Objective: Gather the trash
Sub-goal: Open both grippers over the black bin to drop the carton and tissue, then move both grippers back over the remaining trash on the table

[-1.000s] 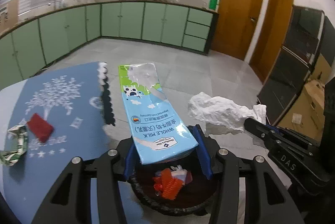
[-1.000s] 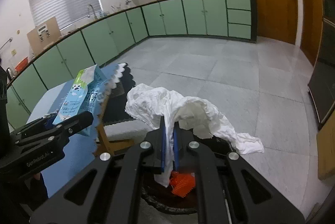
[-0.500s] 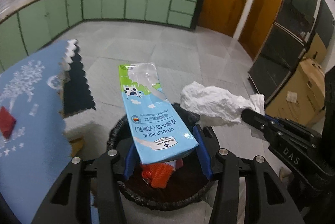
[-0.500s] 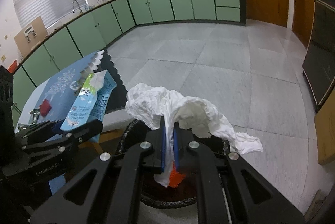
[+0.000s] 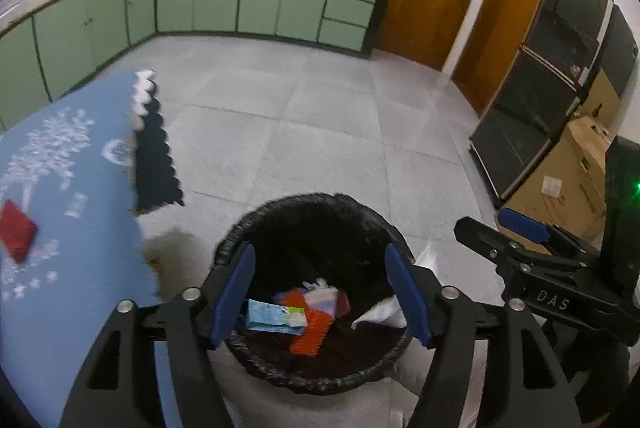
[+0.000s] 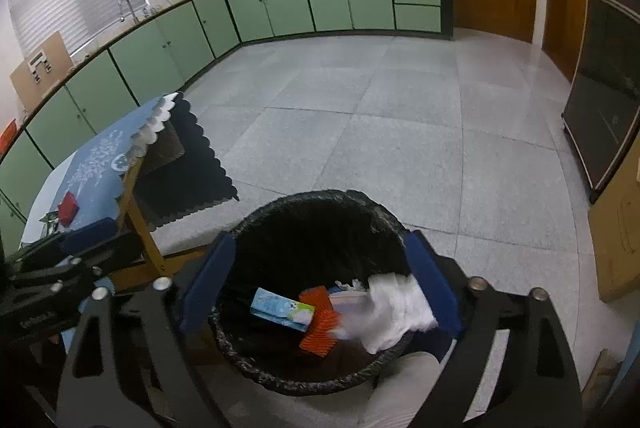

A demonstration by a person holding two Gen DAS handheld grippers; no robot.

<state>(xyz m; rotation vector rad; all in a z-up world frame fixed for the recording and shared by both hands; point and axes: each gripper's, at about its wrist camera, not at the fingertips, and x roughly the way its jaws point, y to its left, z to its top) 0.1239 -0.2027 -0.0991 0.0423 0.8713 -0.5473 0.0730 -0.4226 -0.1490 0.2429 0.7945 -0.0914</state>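
Crumpled white tissue (image 6: 394, 312) and blue milk carton (image 6: 280, 309) are lying inside the black-lined bin (image 6: 316, 202). Both left tongs (image 5: 320, 294) and right tongs (image 6: 320, 286) are gaping wide, empty. Only the right view is showing the bench's wooden leg (image 6: 142, 216).

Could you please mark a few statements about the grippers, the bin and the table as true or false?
1. The left gripper grips the milk carton. False: its jaws are open and the carton lies in the bin.
2. The right gripper is open. True.
3. The white tissue lies on the floor beside the bin. False: it sits inside, against the rim.
4. A red item lies on the blue tablecloth. True.
5. The bin is lined with a black bag. True.
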